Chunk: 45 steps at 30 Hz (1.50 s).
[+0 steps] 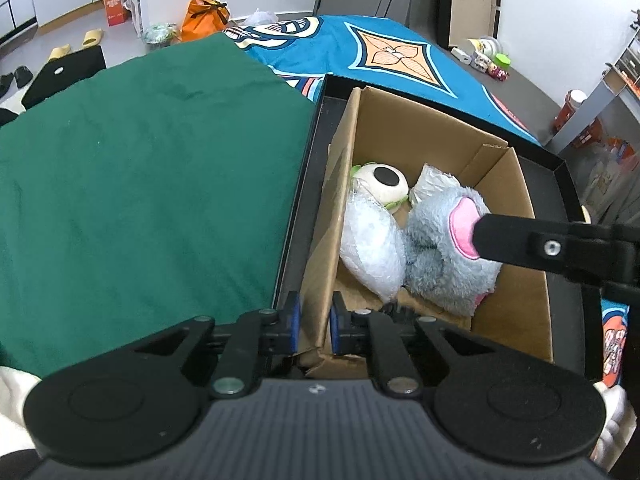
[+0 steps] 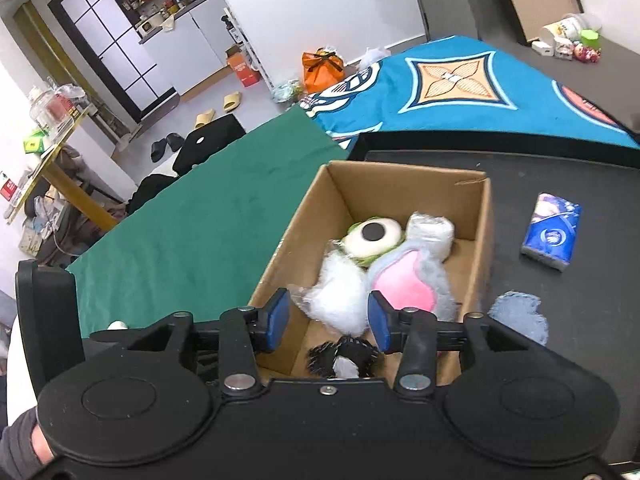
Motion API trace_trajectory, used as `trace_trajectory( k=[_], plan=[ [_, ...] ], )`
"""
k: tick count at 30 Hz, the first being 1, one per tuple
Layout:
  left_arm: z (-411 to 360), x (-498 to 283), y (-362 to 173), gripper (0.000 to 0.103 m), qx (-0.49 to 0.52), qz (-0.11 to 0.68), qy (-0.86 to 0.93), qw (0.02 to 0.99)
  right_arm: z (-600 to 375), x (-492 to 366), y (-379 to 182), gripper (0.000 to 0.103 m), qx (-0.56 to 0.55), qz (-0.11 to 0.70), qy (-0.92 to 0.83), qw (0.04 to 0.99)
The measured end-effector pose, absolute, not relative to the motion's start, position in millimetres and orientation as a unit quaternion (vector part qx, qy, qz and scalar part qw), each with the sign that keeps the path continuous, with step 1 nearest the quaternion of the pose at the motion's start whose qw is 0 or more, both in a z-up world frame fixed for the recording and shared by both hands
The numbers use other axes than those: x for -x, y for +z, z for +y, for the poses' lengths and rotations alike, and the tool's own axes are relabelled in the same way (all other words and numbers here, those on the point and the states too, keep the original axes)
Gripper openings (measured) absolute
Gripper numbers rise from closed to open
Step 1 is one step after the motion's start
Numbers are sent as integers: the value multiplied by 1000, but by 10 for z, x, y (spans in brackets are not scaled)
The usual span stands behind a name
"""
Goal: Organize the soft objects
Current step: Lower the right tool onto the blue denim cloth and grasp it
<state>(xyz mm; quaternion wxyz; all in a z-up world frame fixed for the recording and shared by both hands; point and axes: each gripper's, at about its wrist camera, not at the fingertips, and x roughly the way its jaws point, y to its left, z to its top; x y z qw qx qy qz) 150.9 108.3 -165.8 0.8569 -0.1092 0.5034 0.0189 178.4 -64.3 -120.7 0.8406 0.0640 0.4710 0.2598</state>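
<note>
**Right jaws loose over the box; next soft thing lies off to their right**

The right gripper [image 2: 329, 320] hangs over the near end of the box [image 2: 304, 216], its blue pads standing apart with nothing pressed between them; the white fluff [image 2: 340, 296] sits in the gap below, untouched as far as I can tell. Just ahead and right of the jaws lies the grey plush [image 2: 404, 280], pink patch up, its length running away from the jaws toward the far wall. Beyond it sit the eyeball toy [image 2: 374, 236] and a wrapped bundle [image 2: 432, 232].

The left gripper [image 1: 315, 322] is nearly closed, pinching the box's near-left wall and steadying it.

Outside the box, on the black tray [image 2: 560, 320], a grey-blue soft piece [image 2: 520, 316] lies just right of the right jaws, and a blue tissue pack [image 2: 552, 236] farther off right. The right hand is plainly nearer both; I judge a rightward reach comes next.
</note>
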Motion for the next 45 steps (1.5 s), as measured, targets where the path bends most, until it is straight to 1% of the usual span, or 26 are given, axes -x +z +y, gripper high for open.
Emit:
trace_trajectory(
  k=[6,9,12,14,15,17,20,27,29,31,40,45],
  plan=[
    [1035,-1529,-1617,18,105,509,30,854,-843,-1825,-1163,48,-62,462,249,849],
    [993,-1549,-1596,22,100,511,34,853,-956,-1852,-1144,51,-60,456,242,854],
    [955,-1563,-1563,28,95,512,39,853,-1053,-1885,-1148,52,-56,451,240,858],
    [934,-1569,-1537,36,93,512,43,853,-1105,-1908,-1149,55,-51,447,241,860],
    [922,-1575,-1526,38,90,512,45,853,-1134,-1924,-1155,56,-48,444,241,862],
    [891,-1587,-1506,44,83,513,51,853,-1188,-1949,-1165,56,-44,441,243,863],
    [846,-1608,-1484,49,69,514,60,853,-1277,-2000,-1179,57,-43,436,242,866],
    [786,-1699,-1448,52,51,524,82,846,-1533,-2122,-1227,60,-48,427,242,870],
    [756,-1718,-1421,56,44,522,87,847,-1599,-2151,-1244,60,-47,425,240,871],
    [715,-1745,-1398,58,37,521,91,848,-1670,-2194,-1274,61,-46,426,238,872],
    [571,-1867,-1410,60,20,529,102,842,-1923,-2335,-1467,62,-40,435,229,870],
    [519,-1919,-1448,61,8,535,107,838,-2002,-2343,-1662,62,-53,446,229,864]
  ],
)
